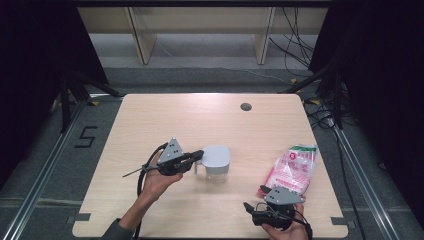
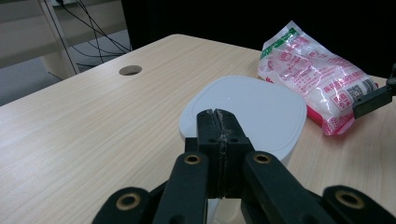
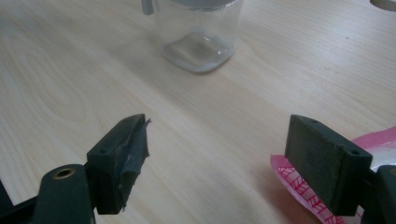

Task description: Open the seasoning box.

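Claw (image 2: 219, 122) on the left clenching, jaws pressed together, sitting at the handle side of the clear jar (image 1: 216, 164) with its white lid (image 2: 247, 114); whether gripping the handle, cannot tell. Lying beyond, the pink-printed bag (image 2: 314, 74). Right claw (image 3: 217, 161) gaping released over the desk (image 1: 200, 115), bag just beside.

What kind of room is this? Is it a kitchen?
Probably not a kitchen. It looks like a lab or workshop set up for recording: a plain wooden table with a cable hole, loose cables on the floor, metal rails alongside, and black curtains around.
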The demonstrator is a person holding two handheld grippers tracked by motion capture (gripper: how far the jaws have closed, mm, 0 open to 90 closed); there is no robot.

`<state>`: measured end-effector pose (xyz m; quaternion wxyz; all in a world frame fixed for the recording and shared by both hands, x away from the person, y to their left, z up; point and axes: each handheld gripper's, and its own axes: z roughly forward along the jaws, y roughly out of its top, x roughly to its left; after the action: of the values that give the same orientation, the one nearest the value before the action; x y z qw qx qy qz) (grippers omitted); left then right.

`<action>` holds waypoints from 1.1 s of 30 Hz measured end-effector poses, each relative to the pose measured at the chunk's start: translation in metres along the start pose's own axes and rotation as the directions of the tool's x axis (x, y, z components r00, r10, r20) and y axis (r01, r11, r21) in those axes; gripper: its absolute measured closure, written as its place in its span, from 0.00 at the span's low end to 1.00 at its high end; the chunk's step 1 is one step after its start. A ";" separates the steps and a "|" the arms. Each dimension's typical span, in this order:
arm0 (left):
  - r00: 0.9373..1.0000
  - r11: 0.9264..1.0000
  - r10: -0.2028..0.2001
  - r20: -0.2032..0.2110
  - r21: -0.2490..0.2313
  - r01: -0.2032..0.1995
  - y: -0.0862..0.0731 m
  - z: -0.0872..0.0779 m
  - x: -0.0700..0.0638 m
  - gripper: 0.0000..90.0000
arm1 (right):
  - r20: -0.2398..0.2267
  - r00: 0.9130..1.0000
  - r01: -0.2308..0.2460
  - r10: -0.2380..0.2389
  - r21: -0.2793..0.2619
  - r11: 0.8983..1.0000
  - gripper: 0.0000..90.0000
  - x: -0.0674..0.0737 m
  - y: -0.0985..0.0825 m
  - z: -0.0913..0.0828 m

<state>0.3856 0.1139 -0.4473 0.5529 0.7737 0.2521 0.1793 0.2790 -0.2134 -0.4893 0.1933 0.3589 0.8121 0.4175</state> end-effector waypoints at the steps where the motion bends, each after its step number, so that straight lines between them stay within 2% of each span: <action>1: 1.000 1.000 0.000 0.000 0.000 0.000 0.000 0.000 0.000 0.99 | 0.002 1.000 0.011 -0.011 -0.008 1.000 0.25 -0.001 0.001 0.002; 3: 1.000 1.000 0.001 0.004 -0.003 -0.001 0.000 0.000 0.001 0.99 | 0.003 1.000 0.021 -0.021 -0.010 1.000 0.30 0.000 0.002 0.002; 5: 1.000 1.000 0.000 0.004 -0.004 0.000 0.000 0.000 0.001 0.99 | -0.003 0.999 0.043 -0.043 -0.034 0.999 0.35 -0.001 0.005 0.002; 6: 1.000 1.000 0.002 0.003 -0.004 -0.002 0.000 0.000 0.001 0.99 | 0.010 1.000 0.014 -0.013 -0.044 0.999 0.38 0.001 0.007 0.000; 8: 1.000 1.000 0.002 0.004 -0.004 -0.002 0.000 0.000 0.001 0.99 | 0.016 0.998 0.059 -0.058 -0.079 0.995 0.45 -0.005 0.011 0.001; 9: 1.000 1.000 0.004 0.004 -0.003 -0.004 -0.001 0.000 0.001 0.99 | 0.011 0.999 0.043 -0.042 -0.082 0.996 0.48 -0.005 0.013 0.002; 12: 1.000 1.000 -0.001 -0.002 -0.003 0.001 -0.001 -0.001 0.000 0.99 | 0.020 0.998 0.055 -0.053 -0.116 0.992 0.58 -0.006 0.018 0.005; 15: 1.000 1.000 -0.002 0.000 -0.003 0.002 -0.001 -0.001 0.001 0.99 | 0.033 0.997 0.074 -0.071 -0.112 0.991 0.64 -0.006 0.022 0.008; 16: 1.000 1.000 0.000 0.000 -0.005 0.000 -0.001 -0.001 0.002 0.99 | 0.027 0.998 0.066 -0.063 -0.111 0.992 0.72 -0.007 0.025 0.011; 17: 1.000 1.000 0.000 0.001 -0.006 0.000 -0.001 -0.001 0.002 0.99 | 0.030 0.997 0.081 -0.078 -0.133 0.988 0.75 -0.008 0.027 0.012; 19: 1.000 1.000 0.002 -0.001 -0.006 -0.002 -0.001 -0.001 0.002 0.99 | 0.016 0.998 0.067 -0.065 -0.144 0.987 0.83 -0.009 0.032 0.013; 21: 1.000 1.000 0.001 -0.001 -0.006 -0.001 -0.001 -0.001 0.002 0.99 | 0.025 0.997 0.082 -0.079 -0.163 0.983 0.90 -0.011 0.037 0.016; 22: 1.000 1.000 0.001 -0.001 -0.006 -0.001 -0.001 -0.001 0.002 0.99 | 0.015 0.996 0.085 -0.083 -0.155 0.984 0.92 -0.012 0.039 0.017; 23: 1.000 1.000 -0.001 0.000 -0.007 0.001 -0.002 -0.001 0.002 0.99 | -0.002 0.997 0.074 -0.075 -0.147 0.986 0.94 -0.012 0.040 0.019; 25: 1.000 1.000 0.002 -0.004 -0.006 -0.002 -0.002 -0.001 0.001 0.99 | 0.002 0.998 0.061 -0.061 -0.148 0.987 0.95 -0.012 0.041 0.020; 27: 1.000 1.000 -0.001 0.000 -0.007 0.001 -0.002 -0.001 0.001 0.99 | 0.018 0.996 0.086 -0.084 -0.171 0.981 0.98 -0.016 0.048 0.028; 28: 1.000 1.000 0.002 -0.002 -0.007 -0.002 -0.002 -0.001 0.002 0.99 | 0.005 0.997 0.076 -0.077 -0.153 0.985 0.99 -0.016 0.050 0.027; 29: 1.000 1.000 0.002 -0.003 -0.007 -0.002 -0.002 -0.001 0.001 0.99 | 0.011 0.997 0.079 -0.079 -0.166 0.983 0.99 -0.017 0.052 0.029; 32: 1.000 1.000 0.005 0.000 -0.008 -0.005 -0.002 -0.001 0.001 0.99 | 0.010 0.997 0.083 -0.082 -0.160 0.984 1.00 -0.019 0.055 0.032; 33: 1.000 1.000 0.003 0.001 -0.008 -0.003 -0.002 -0.001 0.001 0.99 | 0.012 0.998 0.068 -0.067 -0.162 0.984 1.00 -0.018 0.056 0.034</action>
<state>0.3858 0.1156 -0.4489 0.5557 0.7721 0.2498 0.1809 0.3356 -0.1860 -0.4630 0.2386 0.3156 0.7864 0.4744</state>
